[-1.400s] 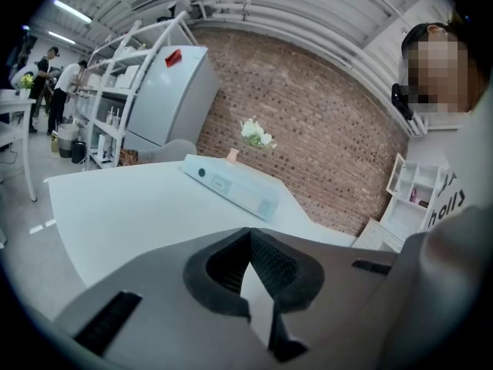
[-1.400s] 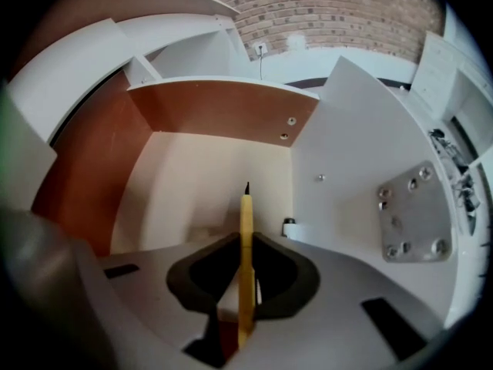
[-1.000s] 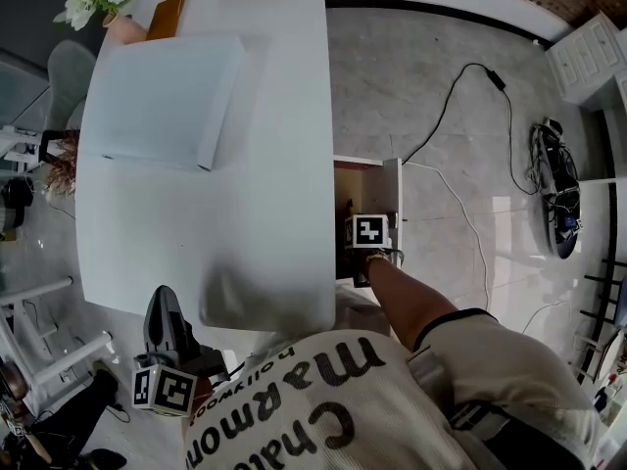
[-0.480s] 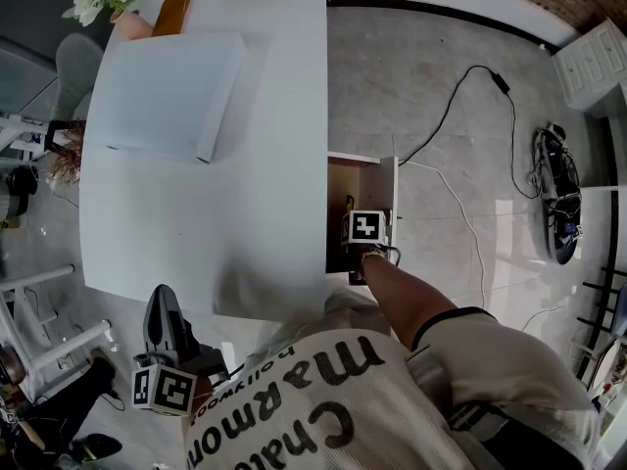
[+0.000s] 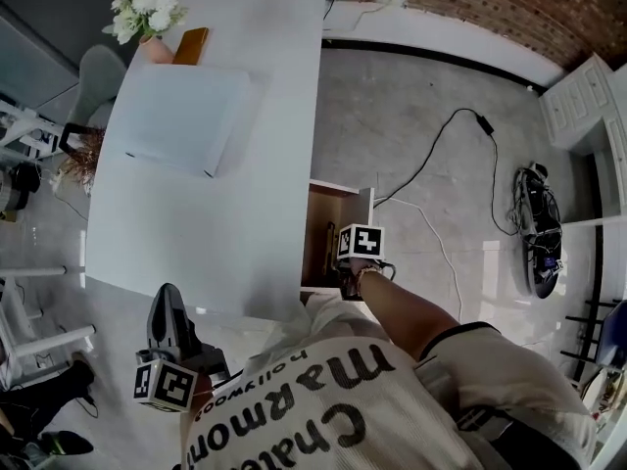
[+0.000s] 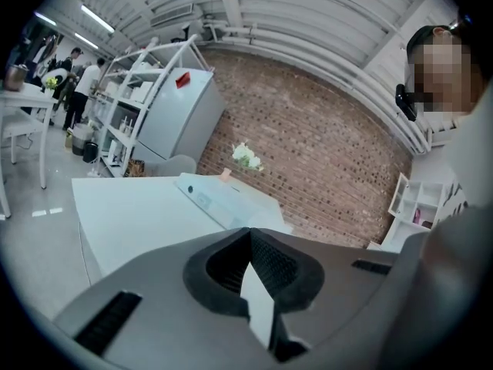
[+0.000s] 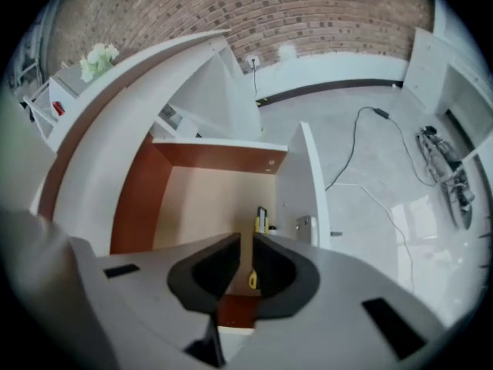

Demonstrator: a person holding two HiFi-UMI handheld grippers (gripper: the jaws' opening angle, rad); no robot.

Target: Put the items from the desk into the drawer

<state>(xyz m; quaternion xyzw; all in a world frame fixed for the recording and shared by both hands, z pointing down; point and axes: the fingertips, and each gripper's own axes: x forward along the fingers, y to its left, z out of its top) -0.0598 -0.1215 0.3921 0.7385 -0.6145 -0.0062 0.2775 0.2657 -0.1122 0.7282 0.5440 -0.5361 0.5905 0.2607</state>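
On the white desk (image 5: 245,194) lie a large pale blue box (image 5: 176,116) and an orange flat item (image 5: 191,45) beside a flower vase (image 5: 145,18). The drawer (image 5: 315,225) stands pulled out at the desk's right side, its wooden floor (image 7: 208,206) showing. A yellow and black item (image 7: 262,220) lies inside it near the white front panel (image 7: 302,183). My right gripper (image 7: 243,241) hangs over the drawer, jaws a narrow slit apart with nothing clamped. My left gripper (image 6: 248,233) is held low off the desk's near left corner, shut and empty.
A black cable (image 5: 441,140) runs across the grey floor to the right of the drawer. White shelving (image 5: 578,101) and a dark object (image 5: 534,228) stand further right. A grey chair (image 5: 96,71) sits at the desk's left side.
The head view has shifted toward the brick wall. Both grippers keep their places, the right one still over the pulled-out drawer.
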